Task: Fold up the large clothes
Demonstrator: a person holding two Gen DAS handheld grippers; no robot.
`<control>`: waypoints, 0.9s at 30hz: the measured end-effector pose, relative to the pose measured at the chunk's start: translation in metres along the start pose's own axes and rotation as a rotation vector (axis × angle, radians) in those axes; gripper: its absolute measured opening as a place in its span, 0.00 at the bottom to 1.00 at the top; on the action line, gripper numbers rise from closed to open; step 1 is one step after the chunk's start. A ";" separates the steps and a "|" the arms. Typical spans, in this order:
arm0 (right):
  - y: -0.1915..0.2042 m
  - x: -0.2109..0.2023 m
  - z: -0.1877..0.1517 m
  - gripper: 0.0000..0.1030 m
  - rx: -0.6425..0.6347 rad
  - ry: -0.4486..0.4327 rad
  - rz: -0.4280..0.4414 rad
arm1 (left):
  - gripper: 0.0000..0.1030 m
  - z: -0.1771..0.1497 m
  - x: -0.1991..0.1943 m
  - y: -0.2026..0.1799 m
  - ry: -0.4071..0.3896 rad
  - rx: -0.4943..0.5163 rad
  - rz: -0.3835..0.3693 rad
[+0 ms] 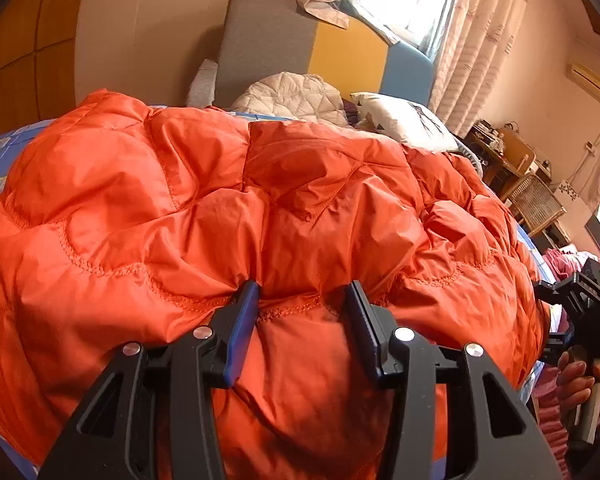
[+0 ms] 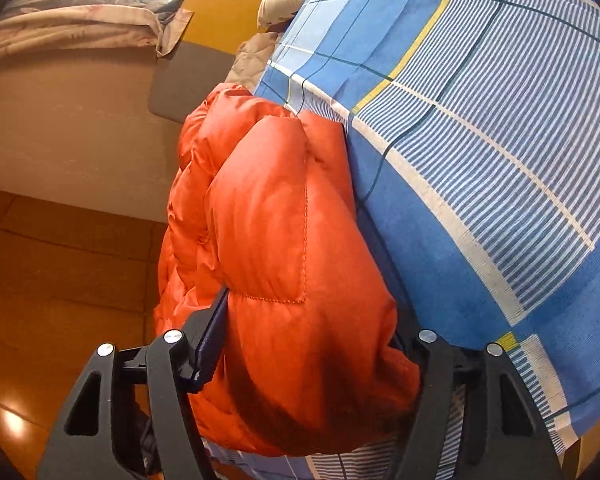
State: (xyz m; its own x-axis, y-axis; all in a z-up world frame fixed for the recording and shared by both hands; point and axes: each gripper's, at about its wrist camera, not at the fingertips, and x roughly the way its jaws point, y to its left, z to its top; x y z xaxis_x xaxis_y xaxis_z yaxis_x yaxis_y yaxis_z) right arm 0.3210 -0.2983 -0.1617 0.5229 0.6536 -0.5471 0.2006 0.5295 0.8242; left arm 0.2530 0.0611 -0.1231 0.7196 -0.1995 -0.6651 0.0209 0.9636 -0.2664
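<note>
Beyond my left gripper (image 1: 302, 294) I see a white quilted garment (image 1: 296, 96) and pillow (image 1: 404, 120) by the headboard (image 1: 320, 52). Only my right view shows the blue checked sheet (image 2: 480, 140) and wood floor (image 2: 60, 280). The puffy orange down jacket (image 1: 220, 200) lies on the bed; both grippers' fingers pinch its folds, the right gripper (image 2: 312, 320) with a thick bunch.

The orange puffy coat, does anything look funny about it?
Yes. The orange coat lies crumpled on the blue checked sheet, and one bunched end hangs past the bed's edge over the wooden floor.
</note>
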 end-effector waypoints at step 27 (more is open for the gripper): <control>0.125 -0.038 -0.073 0.15 -0.265 -0.087 0.104 | 0.37 -0.010 0.014 0.036 0.006 -0.001 -0.152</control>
State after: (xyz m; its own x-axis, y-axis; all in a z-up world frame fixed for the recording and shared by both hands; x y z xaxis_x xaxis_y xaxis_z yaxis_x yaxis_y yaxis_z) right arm 0.2658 -0.2181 -0.0484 0.6008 0.6691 -0.4374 -0.0753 0.5921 0.8023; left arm 0.2565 0.0912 -0.1490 0.7043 -0.3437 -0.6211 0.1282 0.9222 -0.3650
